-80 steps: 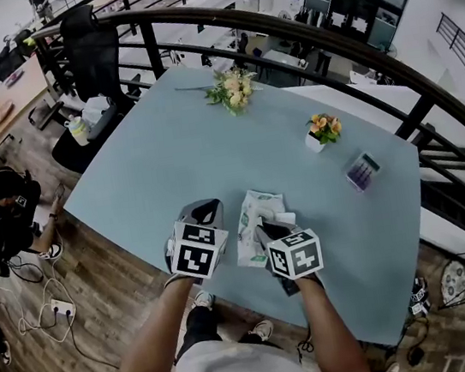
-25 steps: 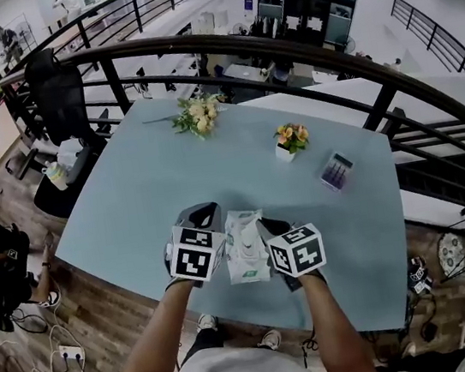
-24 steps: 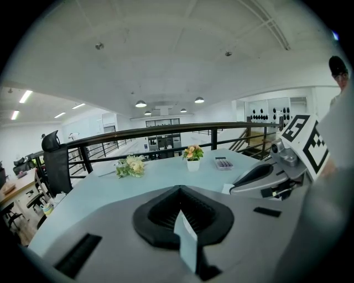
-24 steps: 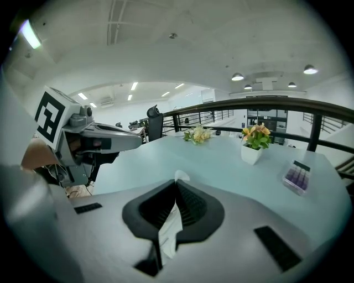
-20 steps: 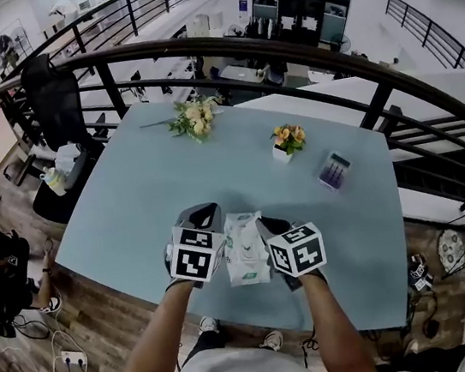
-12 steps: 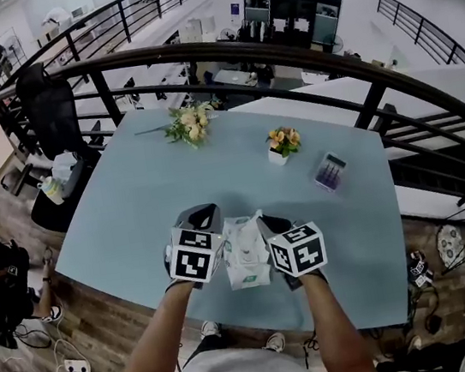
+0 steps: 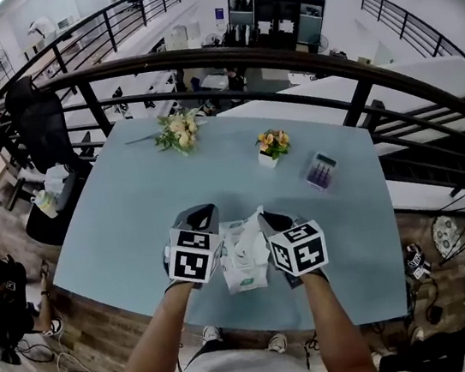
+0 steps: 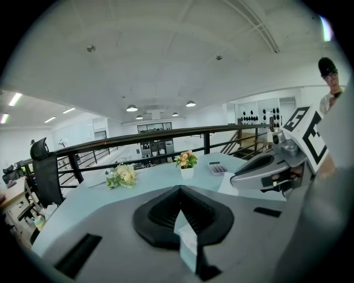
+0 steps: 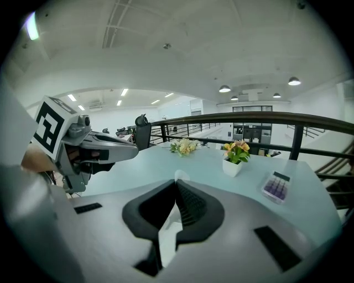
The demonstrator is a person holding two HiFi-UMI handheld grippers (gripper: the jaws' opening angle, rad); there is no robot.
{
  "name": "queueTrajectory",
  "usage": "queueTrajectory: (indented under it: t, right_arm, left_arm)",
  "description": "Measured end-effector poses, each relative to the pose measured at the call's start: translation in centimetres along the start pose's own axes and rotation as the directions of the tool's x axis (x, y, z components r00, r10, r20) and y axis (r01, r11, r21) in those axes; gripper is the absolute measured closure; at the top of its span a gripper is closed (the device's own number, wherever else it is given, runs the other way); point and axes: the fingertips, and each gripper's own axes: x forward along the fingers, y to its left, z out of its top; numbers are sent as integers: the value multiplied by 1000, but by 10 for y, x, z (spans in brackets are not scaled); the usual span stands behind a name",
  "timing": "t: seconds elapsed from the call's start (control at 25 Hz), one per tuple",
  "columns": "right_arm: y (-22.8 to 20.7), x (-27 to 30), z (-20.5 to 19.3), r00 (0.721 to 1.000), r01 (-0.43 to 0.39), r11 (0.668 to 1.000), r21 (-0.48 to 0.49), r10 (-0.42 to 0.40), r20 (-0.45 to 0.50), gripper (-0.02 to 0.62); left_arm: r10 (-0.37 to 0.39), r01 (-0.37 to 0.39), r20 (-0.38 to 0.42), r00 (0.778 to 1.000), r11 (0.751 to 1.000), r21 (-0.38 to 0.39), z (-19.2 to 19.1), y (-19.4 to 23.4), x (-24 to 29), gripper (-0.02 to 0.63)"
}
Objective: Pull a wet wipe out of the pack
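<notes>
The wet wipe pack (image 7: 243,267), white with green print, is between my two grippers near the table's front edge. My left gripper (image 7: 203,221) is shut on the pack's left edge, and a pale strip of the pack (image 8: 187,243) shows between its jaws (image 8: 180,190). My right gripper (image 7: 265,221) is shut on a white wipe (image 7: 250,226) that rises from the pack's top. The wipe (image 9: 166,237) shows pinched between the closed right jaws (image 9: 177,185), its tip poking out past them. Each gripper also appears from the side in the other's view: the right gripper (image 8: 237,179) and the left gripper (image 9: 134,151).
On the pale blue table (image 7: 133,213) lie a bunch of flowers (image 7: 174,133), a small white pot of orange flowers (image 7: 271,145) and a purple box (image 7: 320,170), all farther back. A black railing (image 7: 282,56) curves behind the table.
My right gripper has risen slightly with the wipe held in it, and the wipe stands a little higher out of the pack. The left gripper has stayed on the pack.
</notes>
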Motion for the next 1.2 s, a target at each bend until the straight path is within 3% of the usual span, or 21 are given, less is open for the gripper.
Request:
queueTrajectory:
  t: [1.2]
  right_arm:
    - [-52, -58, 24, 977, 183, 981, 63, -189, 103, 588]
  left_arm:
    - [-103, 101, 52, 993, 994, 44, 32, -32, 17, 612]
